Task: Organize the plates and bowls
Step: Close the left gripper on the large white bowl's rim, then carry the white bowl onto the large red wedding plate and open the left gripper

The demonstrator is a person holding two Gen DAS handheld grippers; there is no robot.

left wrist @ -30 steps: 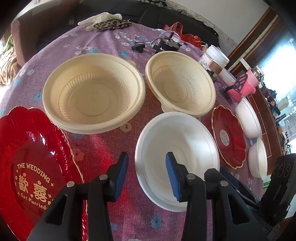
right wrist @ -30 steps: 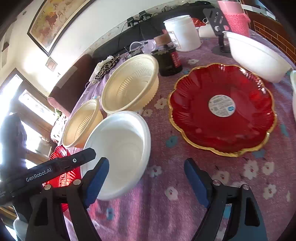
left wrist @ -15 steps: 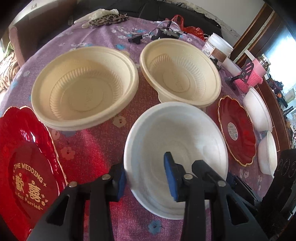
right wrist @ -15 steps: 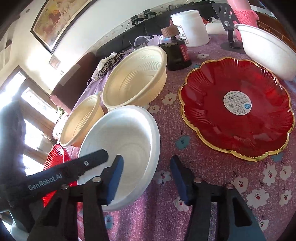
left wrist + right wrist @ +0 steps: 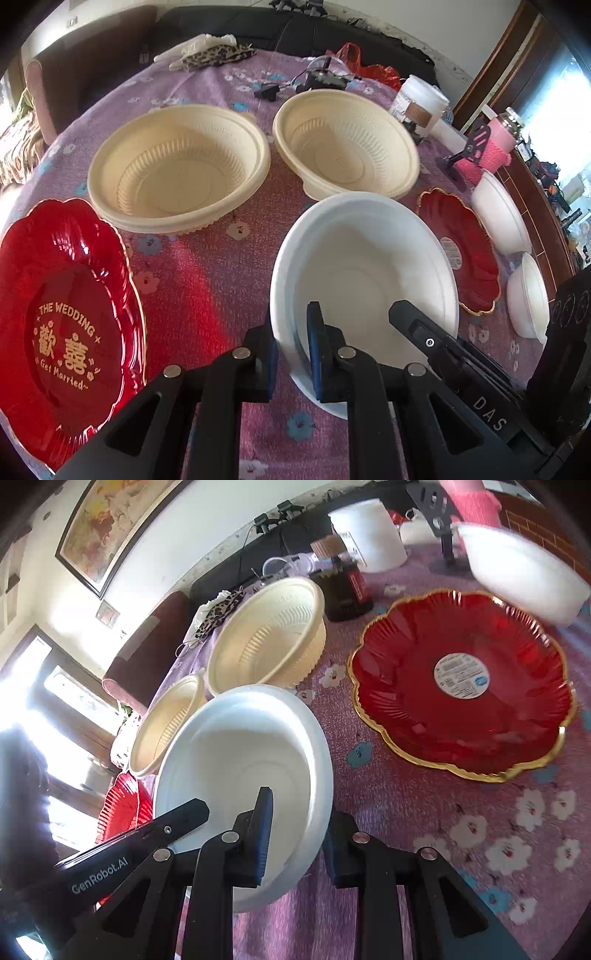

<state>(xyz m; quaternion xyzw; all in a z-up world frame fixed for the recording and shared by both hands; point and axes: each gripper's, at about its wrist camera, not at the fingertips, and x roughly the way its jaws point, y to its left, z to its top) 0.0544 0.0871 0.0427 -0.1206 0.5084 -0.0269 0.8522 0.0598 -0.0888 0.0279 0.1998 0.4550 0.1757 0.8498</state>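
A white foam bowl (image 5: 365,273) sits on the purple tablecloth (image 5: 207,280). My left gripper (image 5: 293,350) is shut on its near-left rim, one blue pad inside and one outside. My right gripper (image 5: 295,834) is shut on the same white bowl (image 5: 243,753) at its near-right rim. Two cream bowls (image 5: 177,170) (image 5: 347,144) stand behind it. A red wedding plate (image 5: 62,325) lies at the left. Another red plate with a gold edge (image 5: 461,686) lies at the right, also in the left wrist view (image 5: 461,251).
Two more white bowls (image 5: 502,214) (image 5: 528,295) stand at the far right. A white jar (image 5: 365,535), a dark bottle (image 5: 343,587), a pink cup (image 5: 495,144) and a leopard-print cloth (image 5: 214,53) lie along the back of the table.
Both grippers moved forward onto the white bowl and closed on its rim from opposite sides. The bowl looks slightly raised and tilted.
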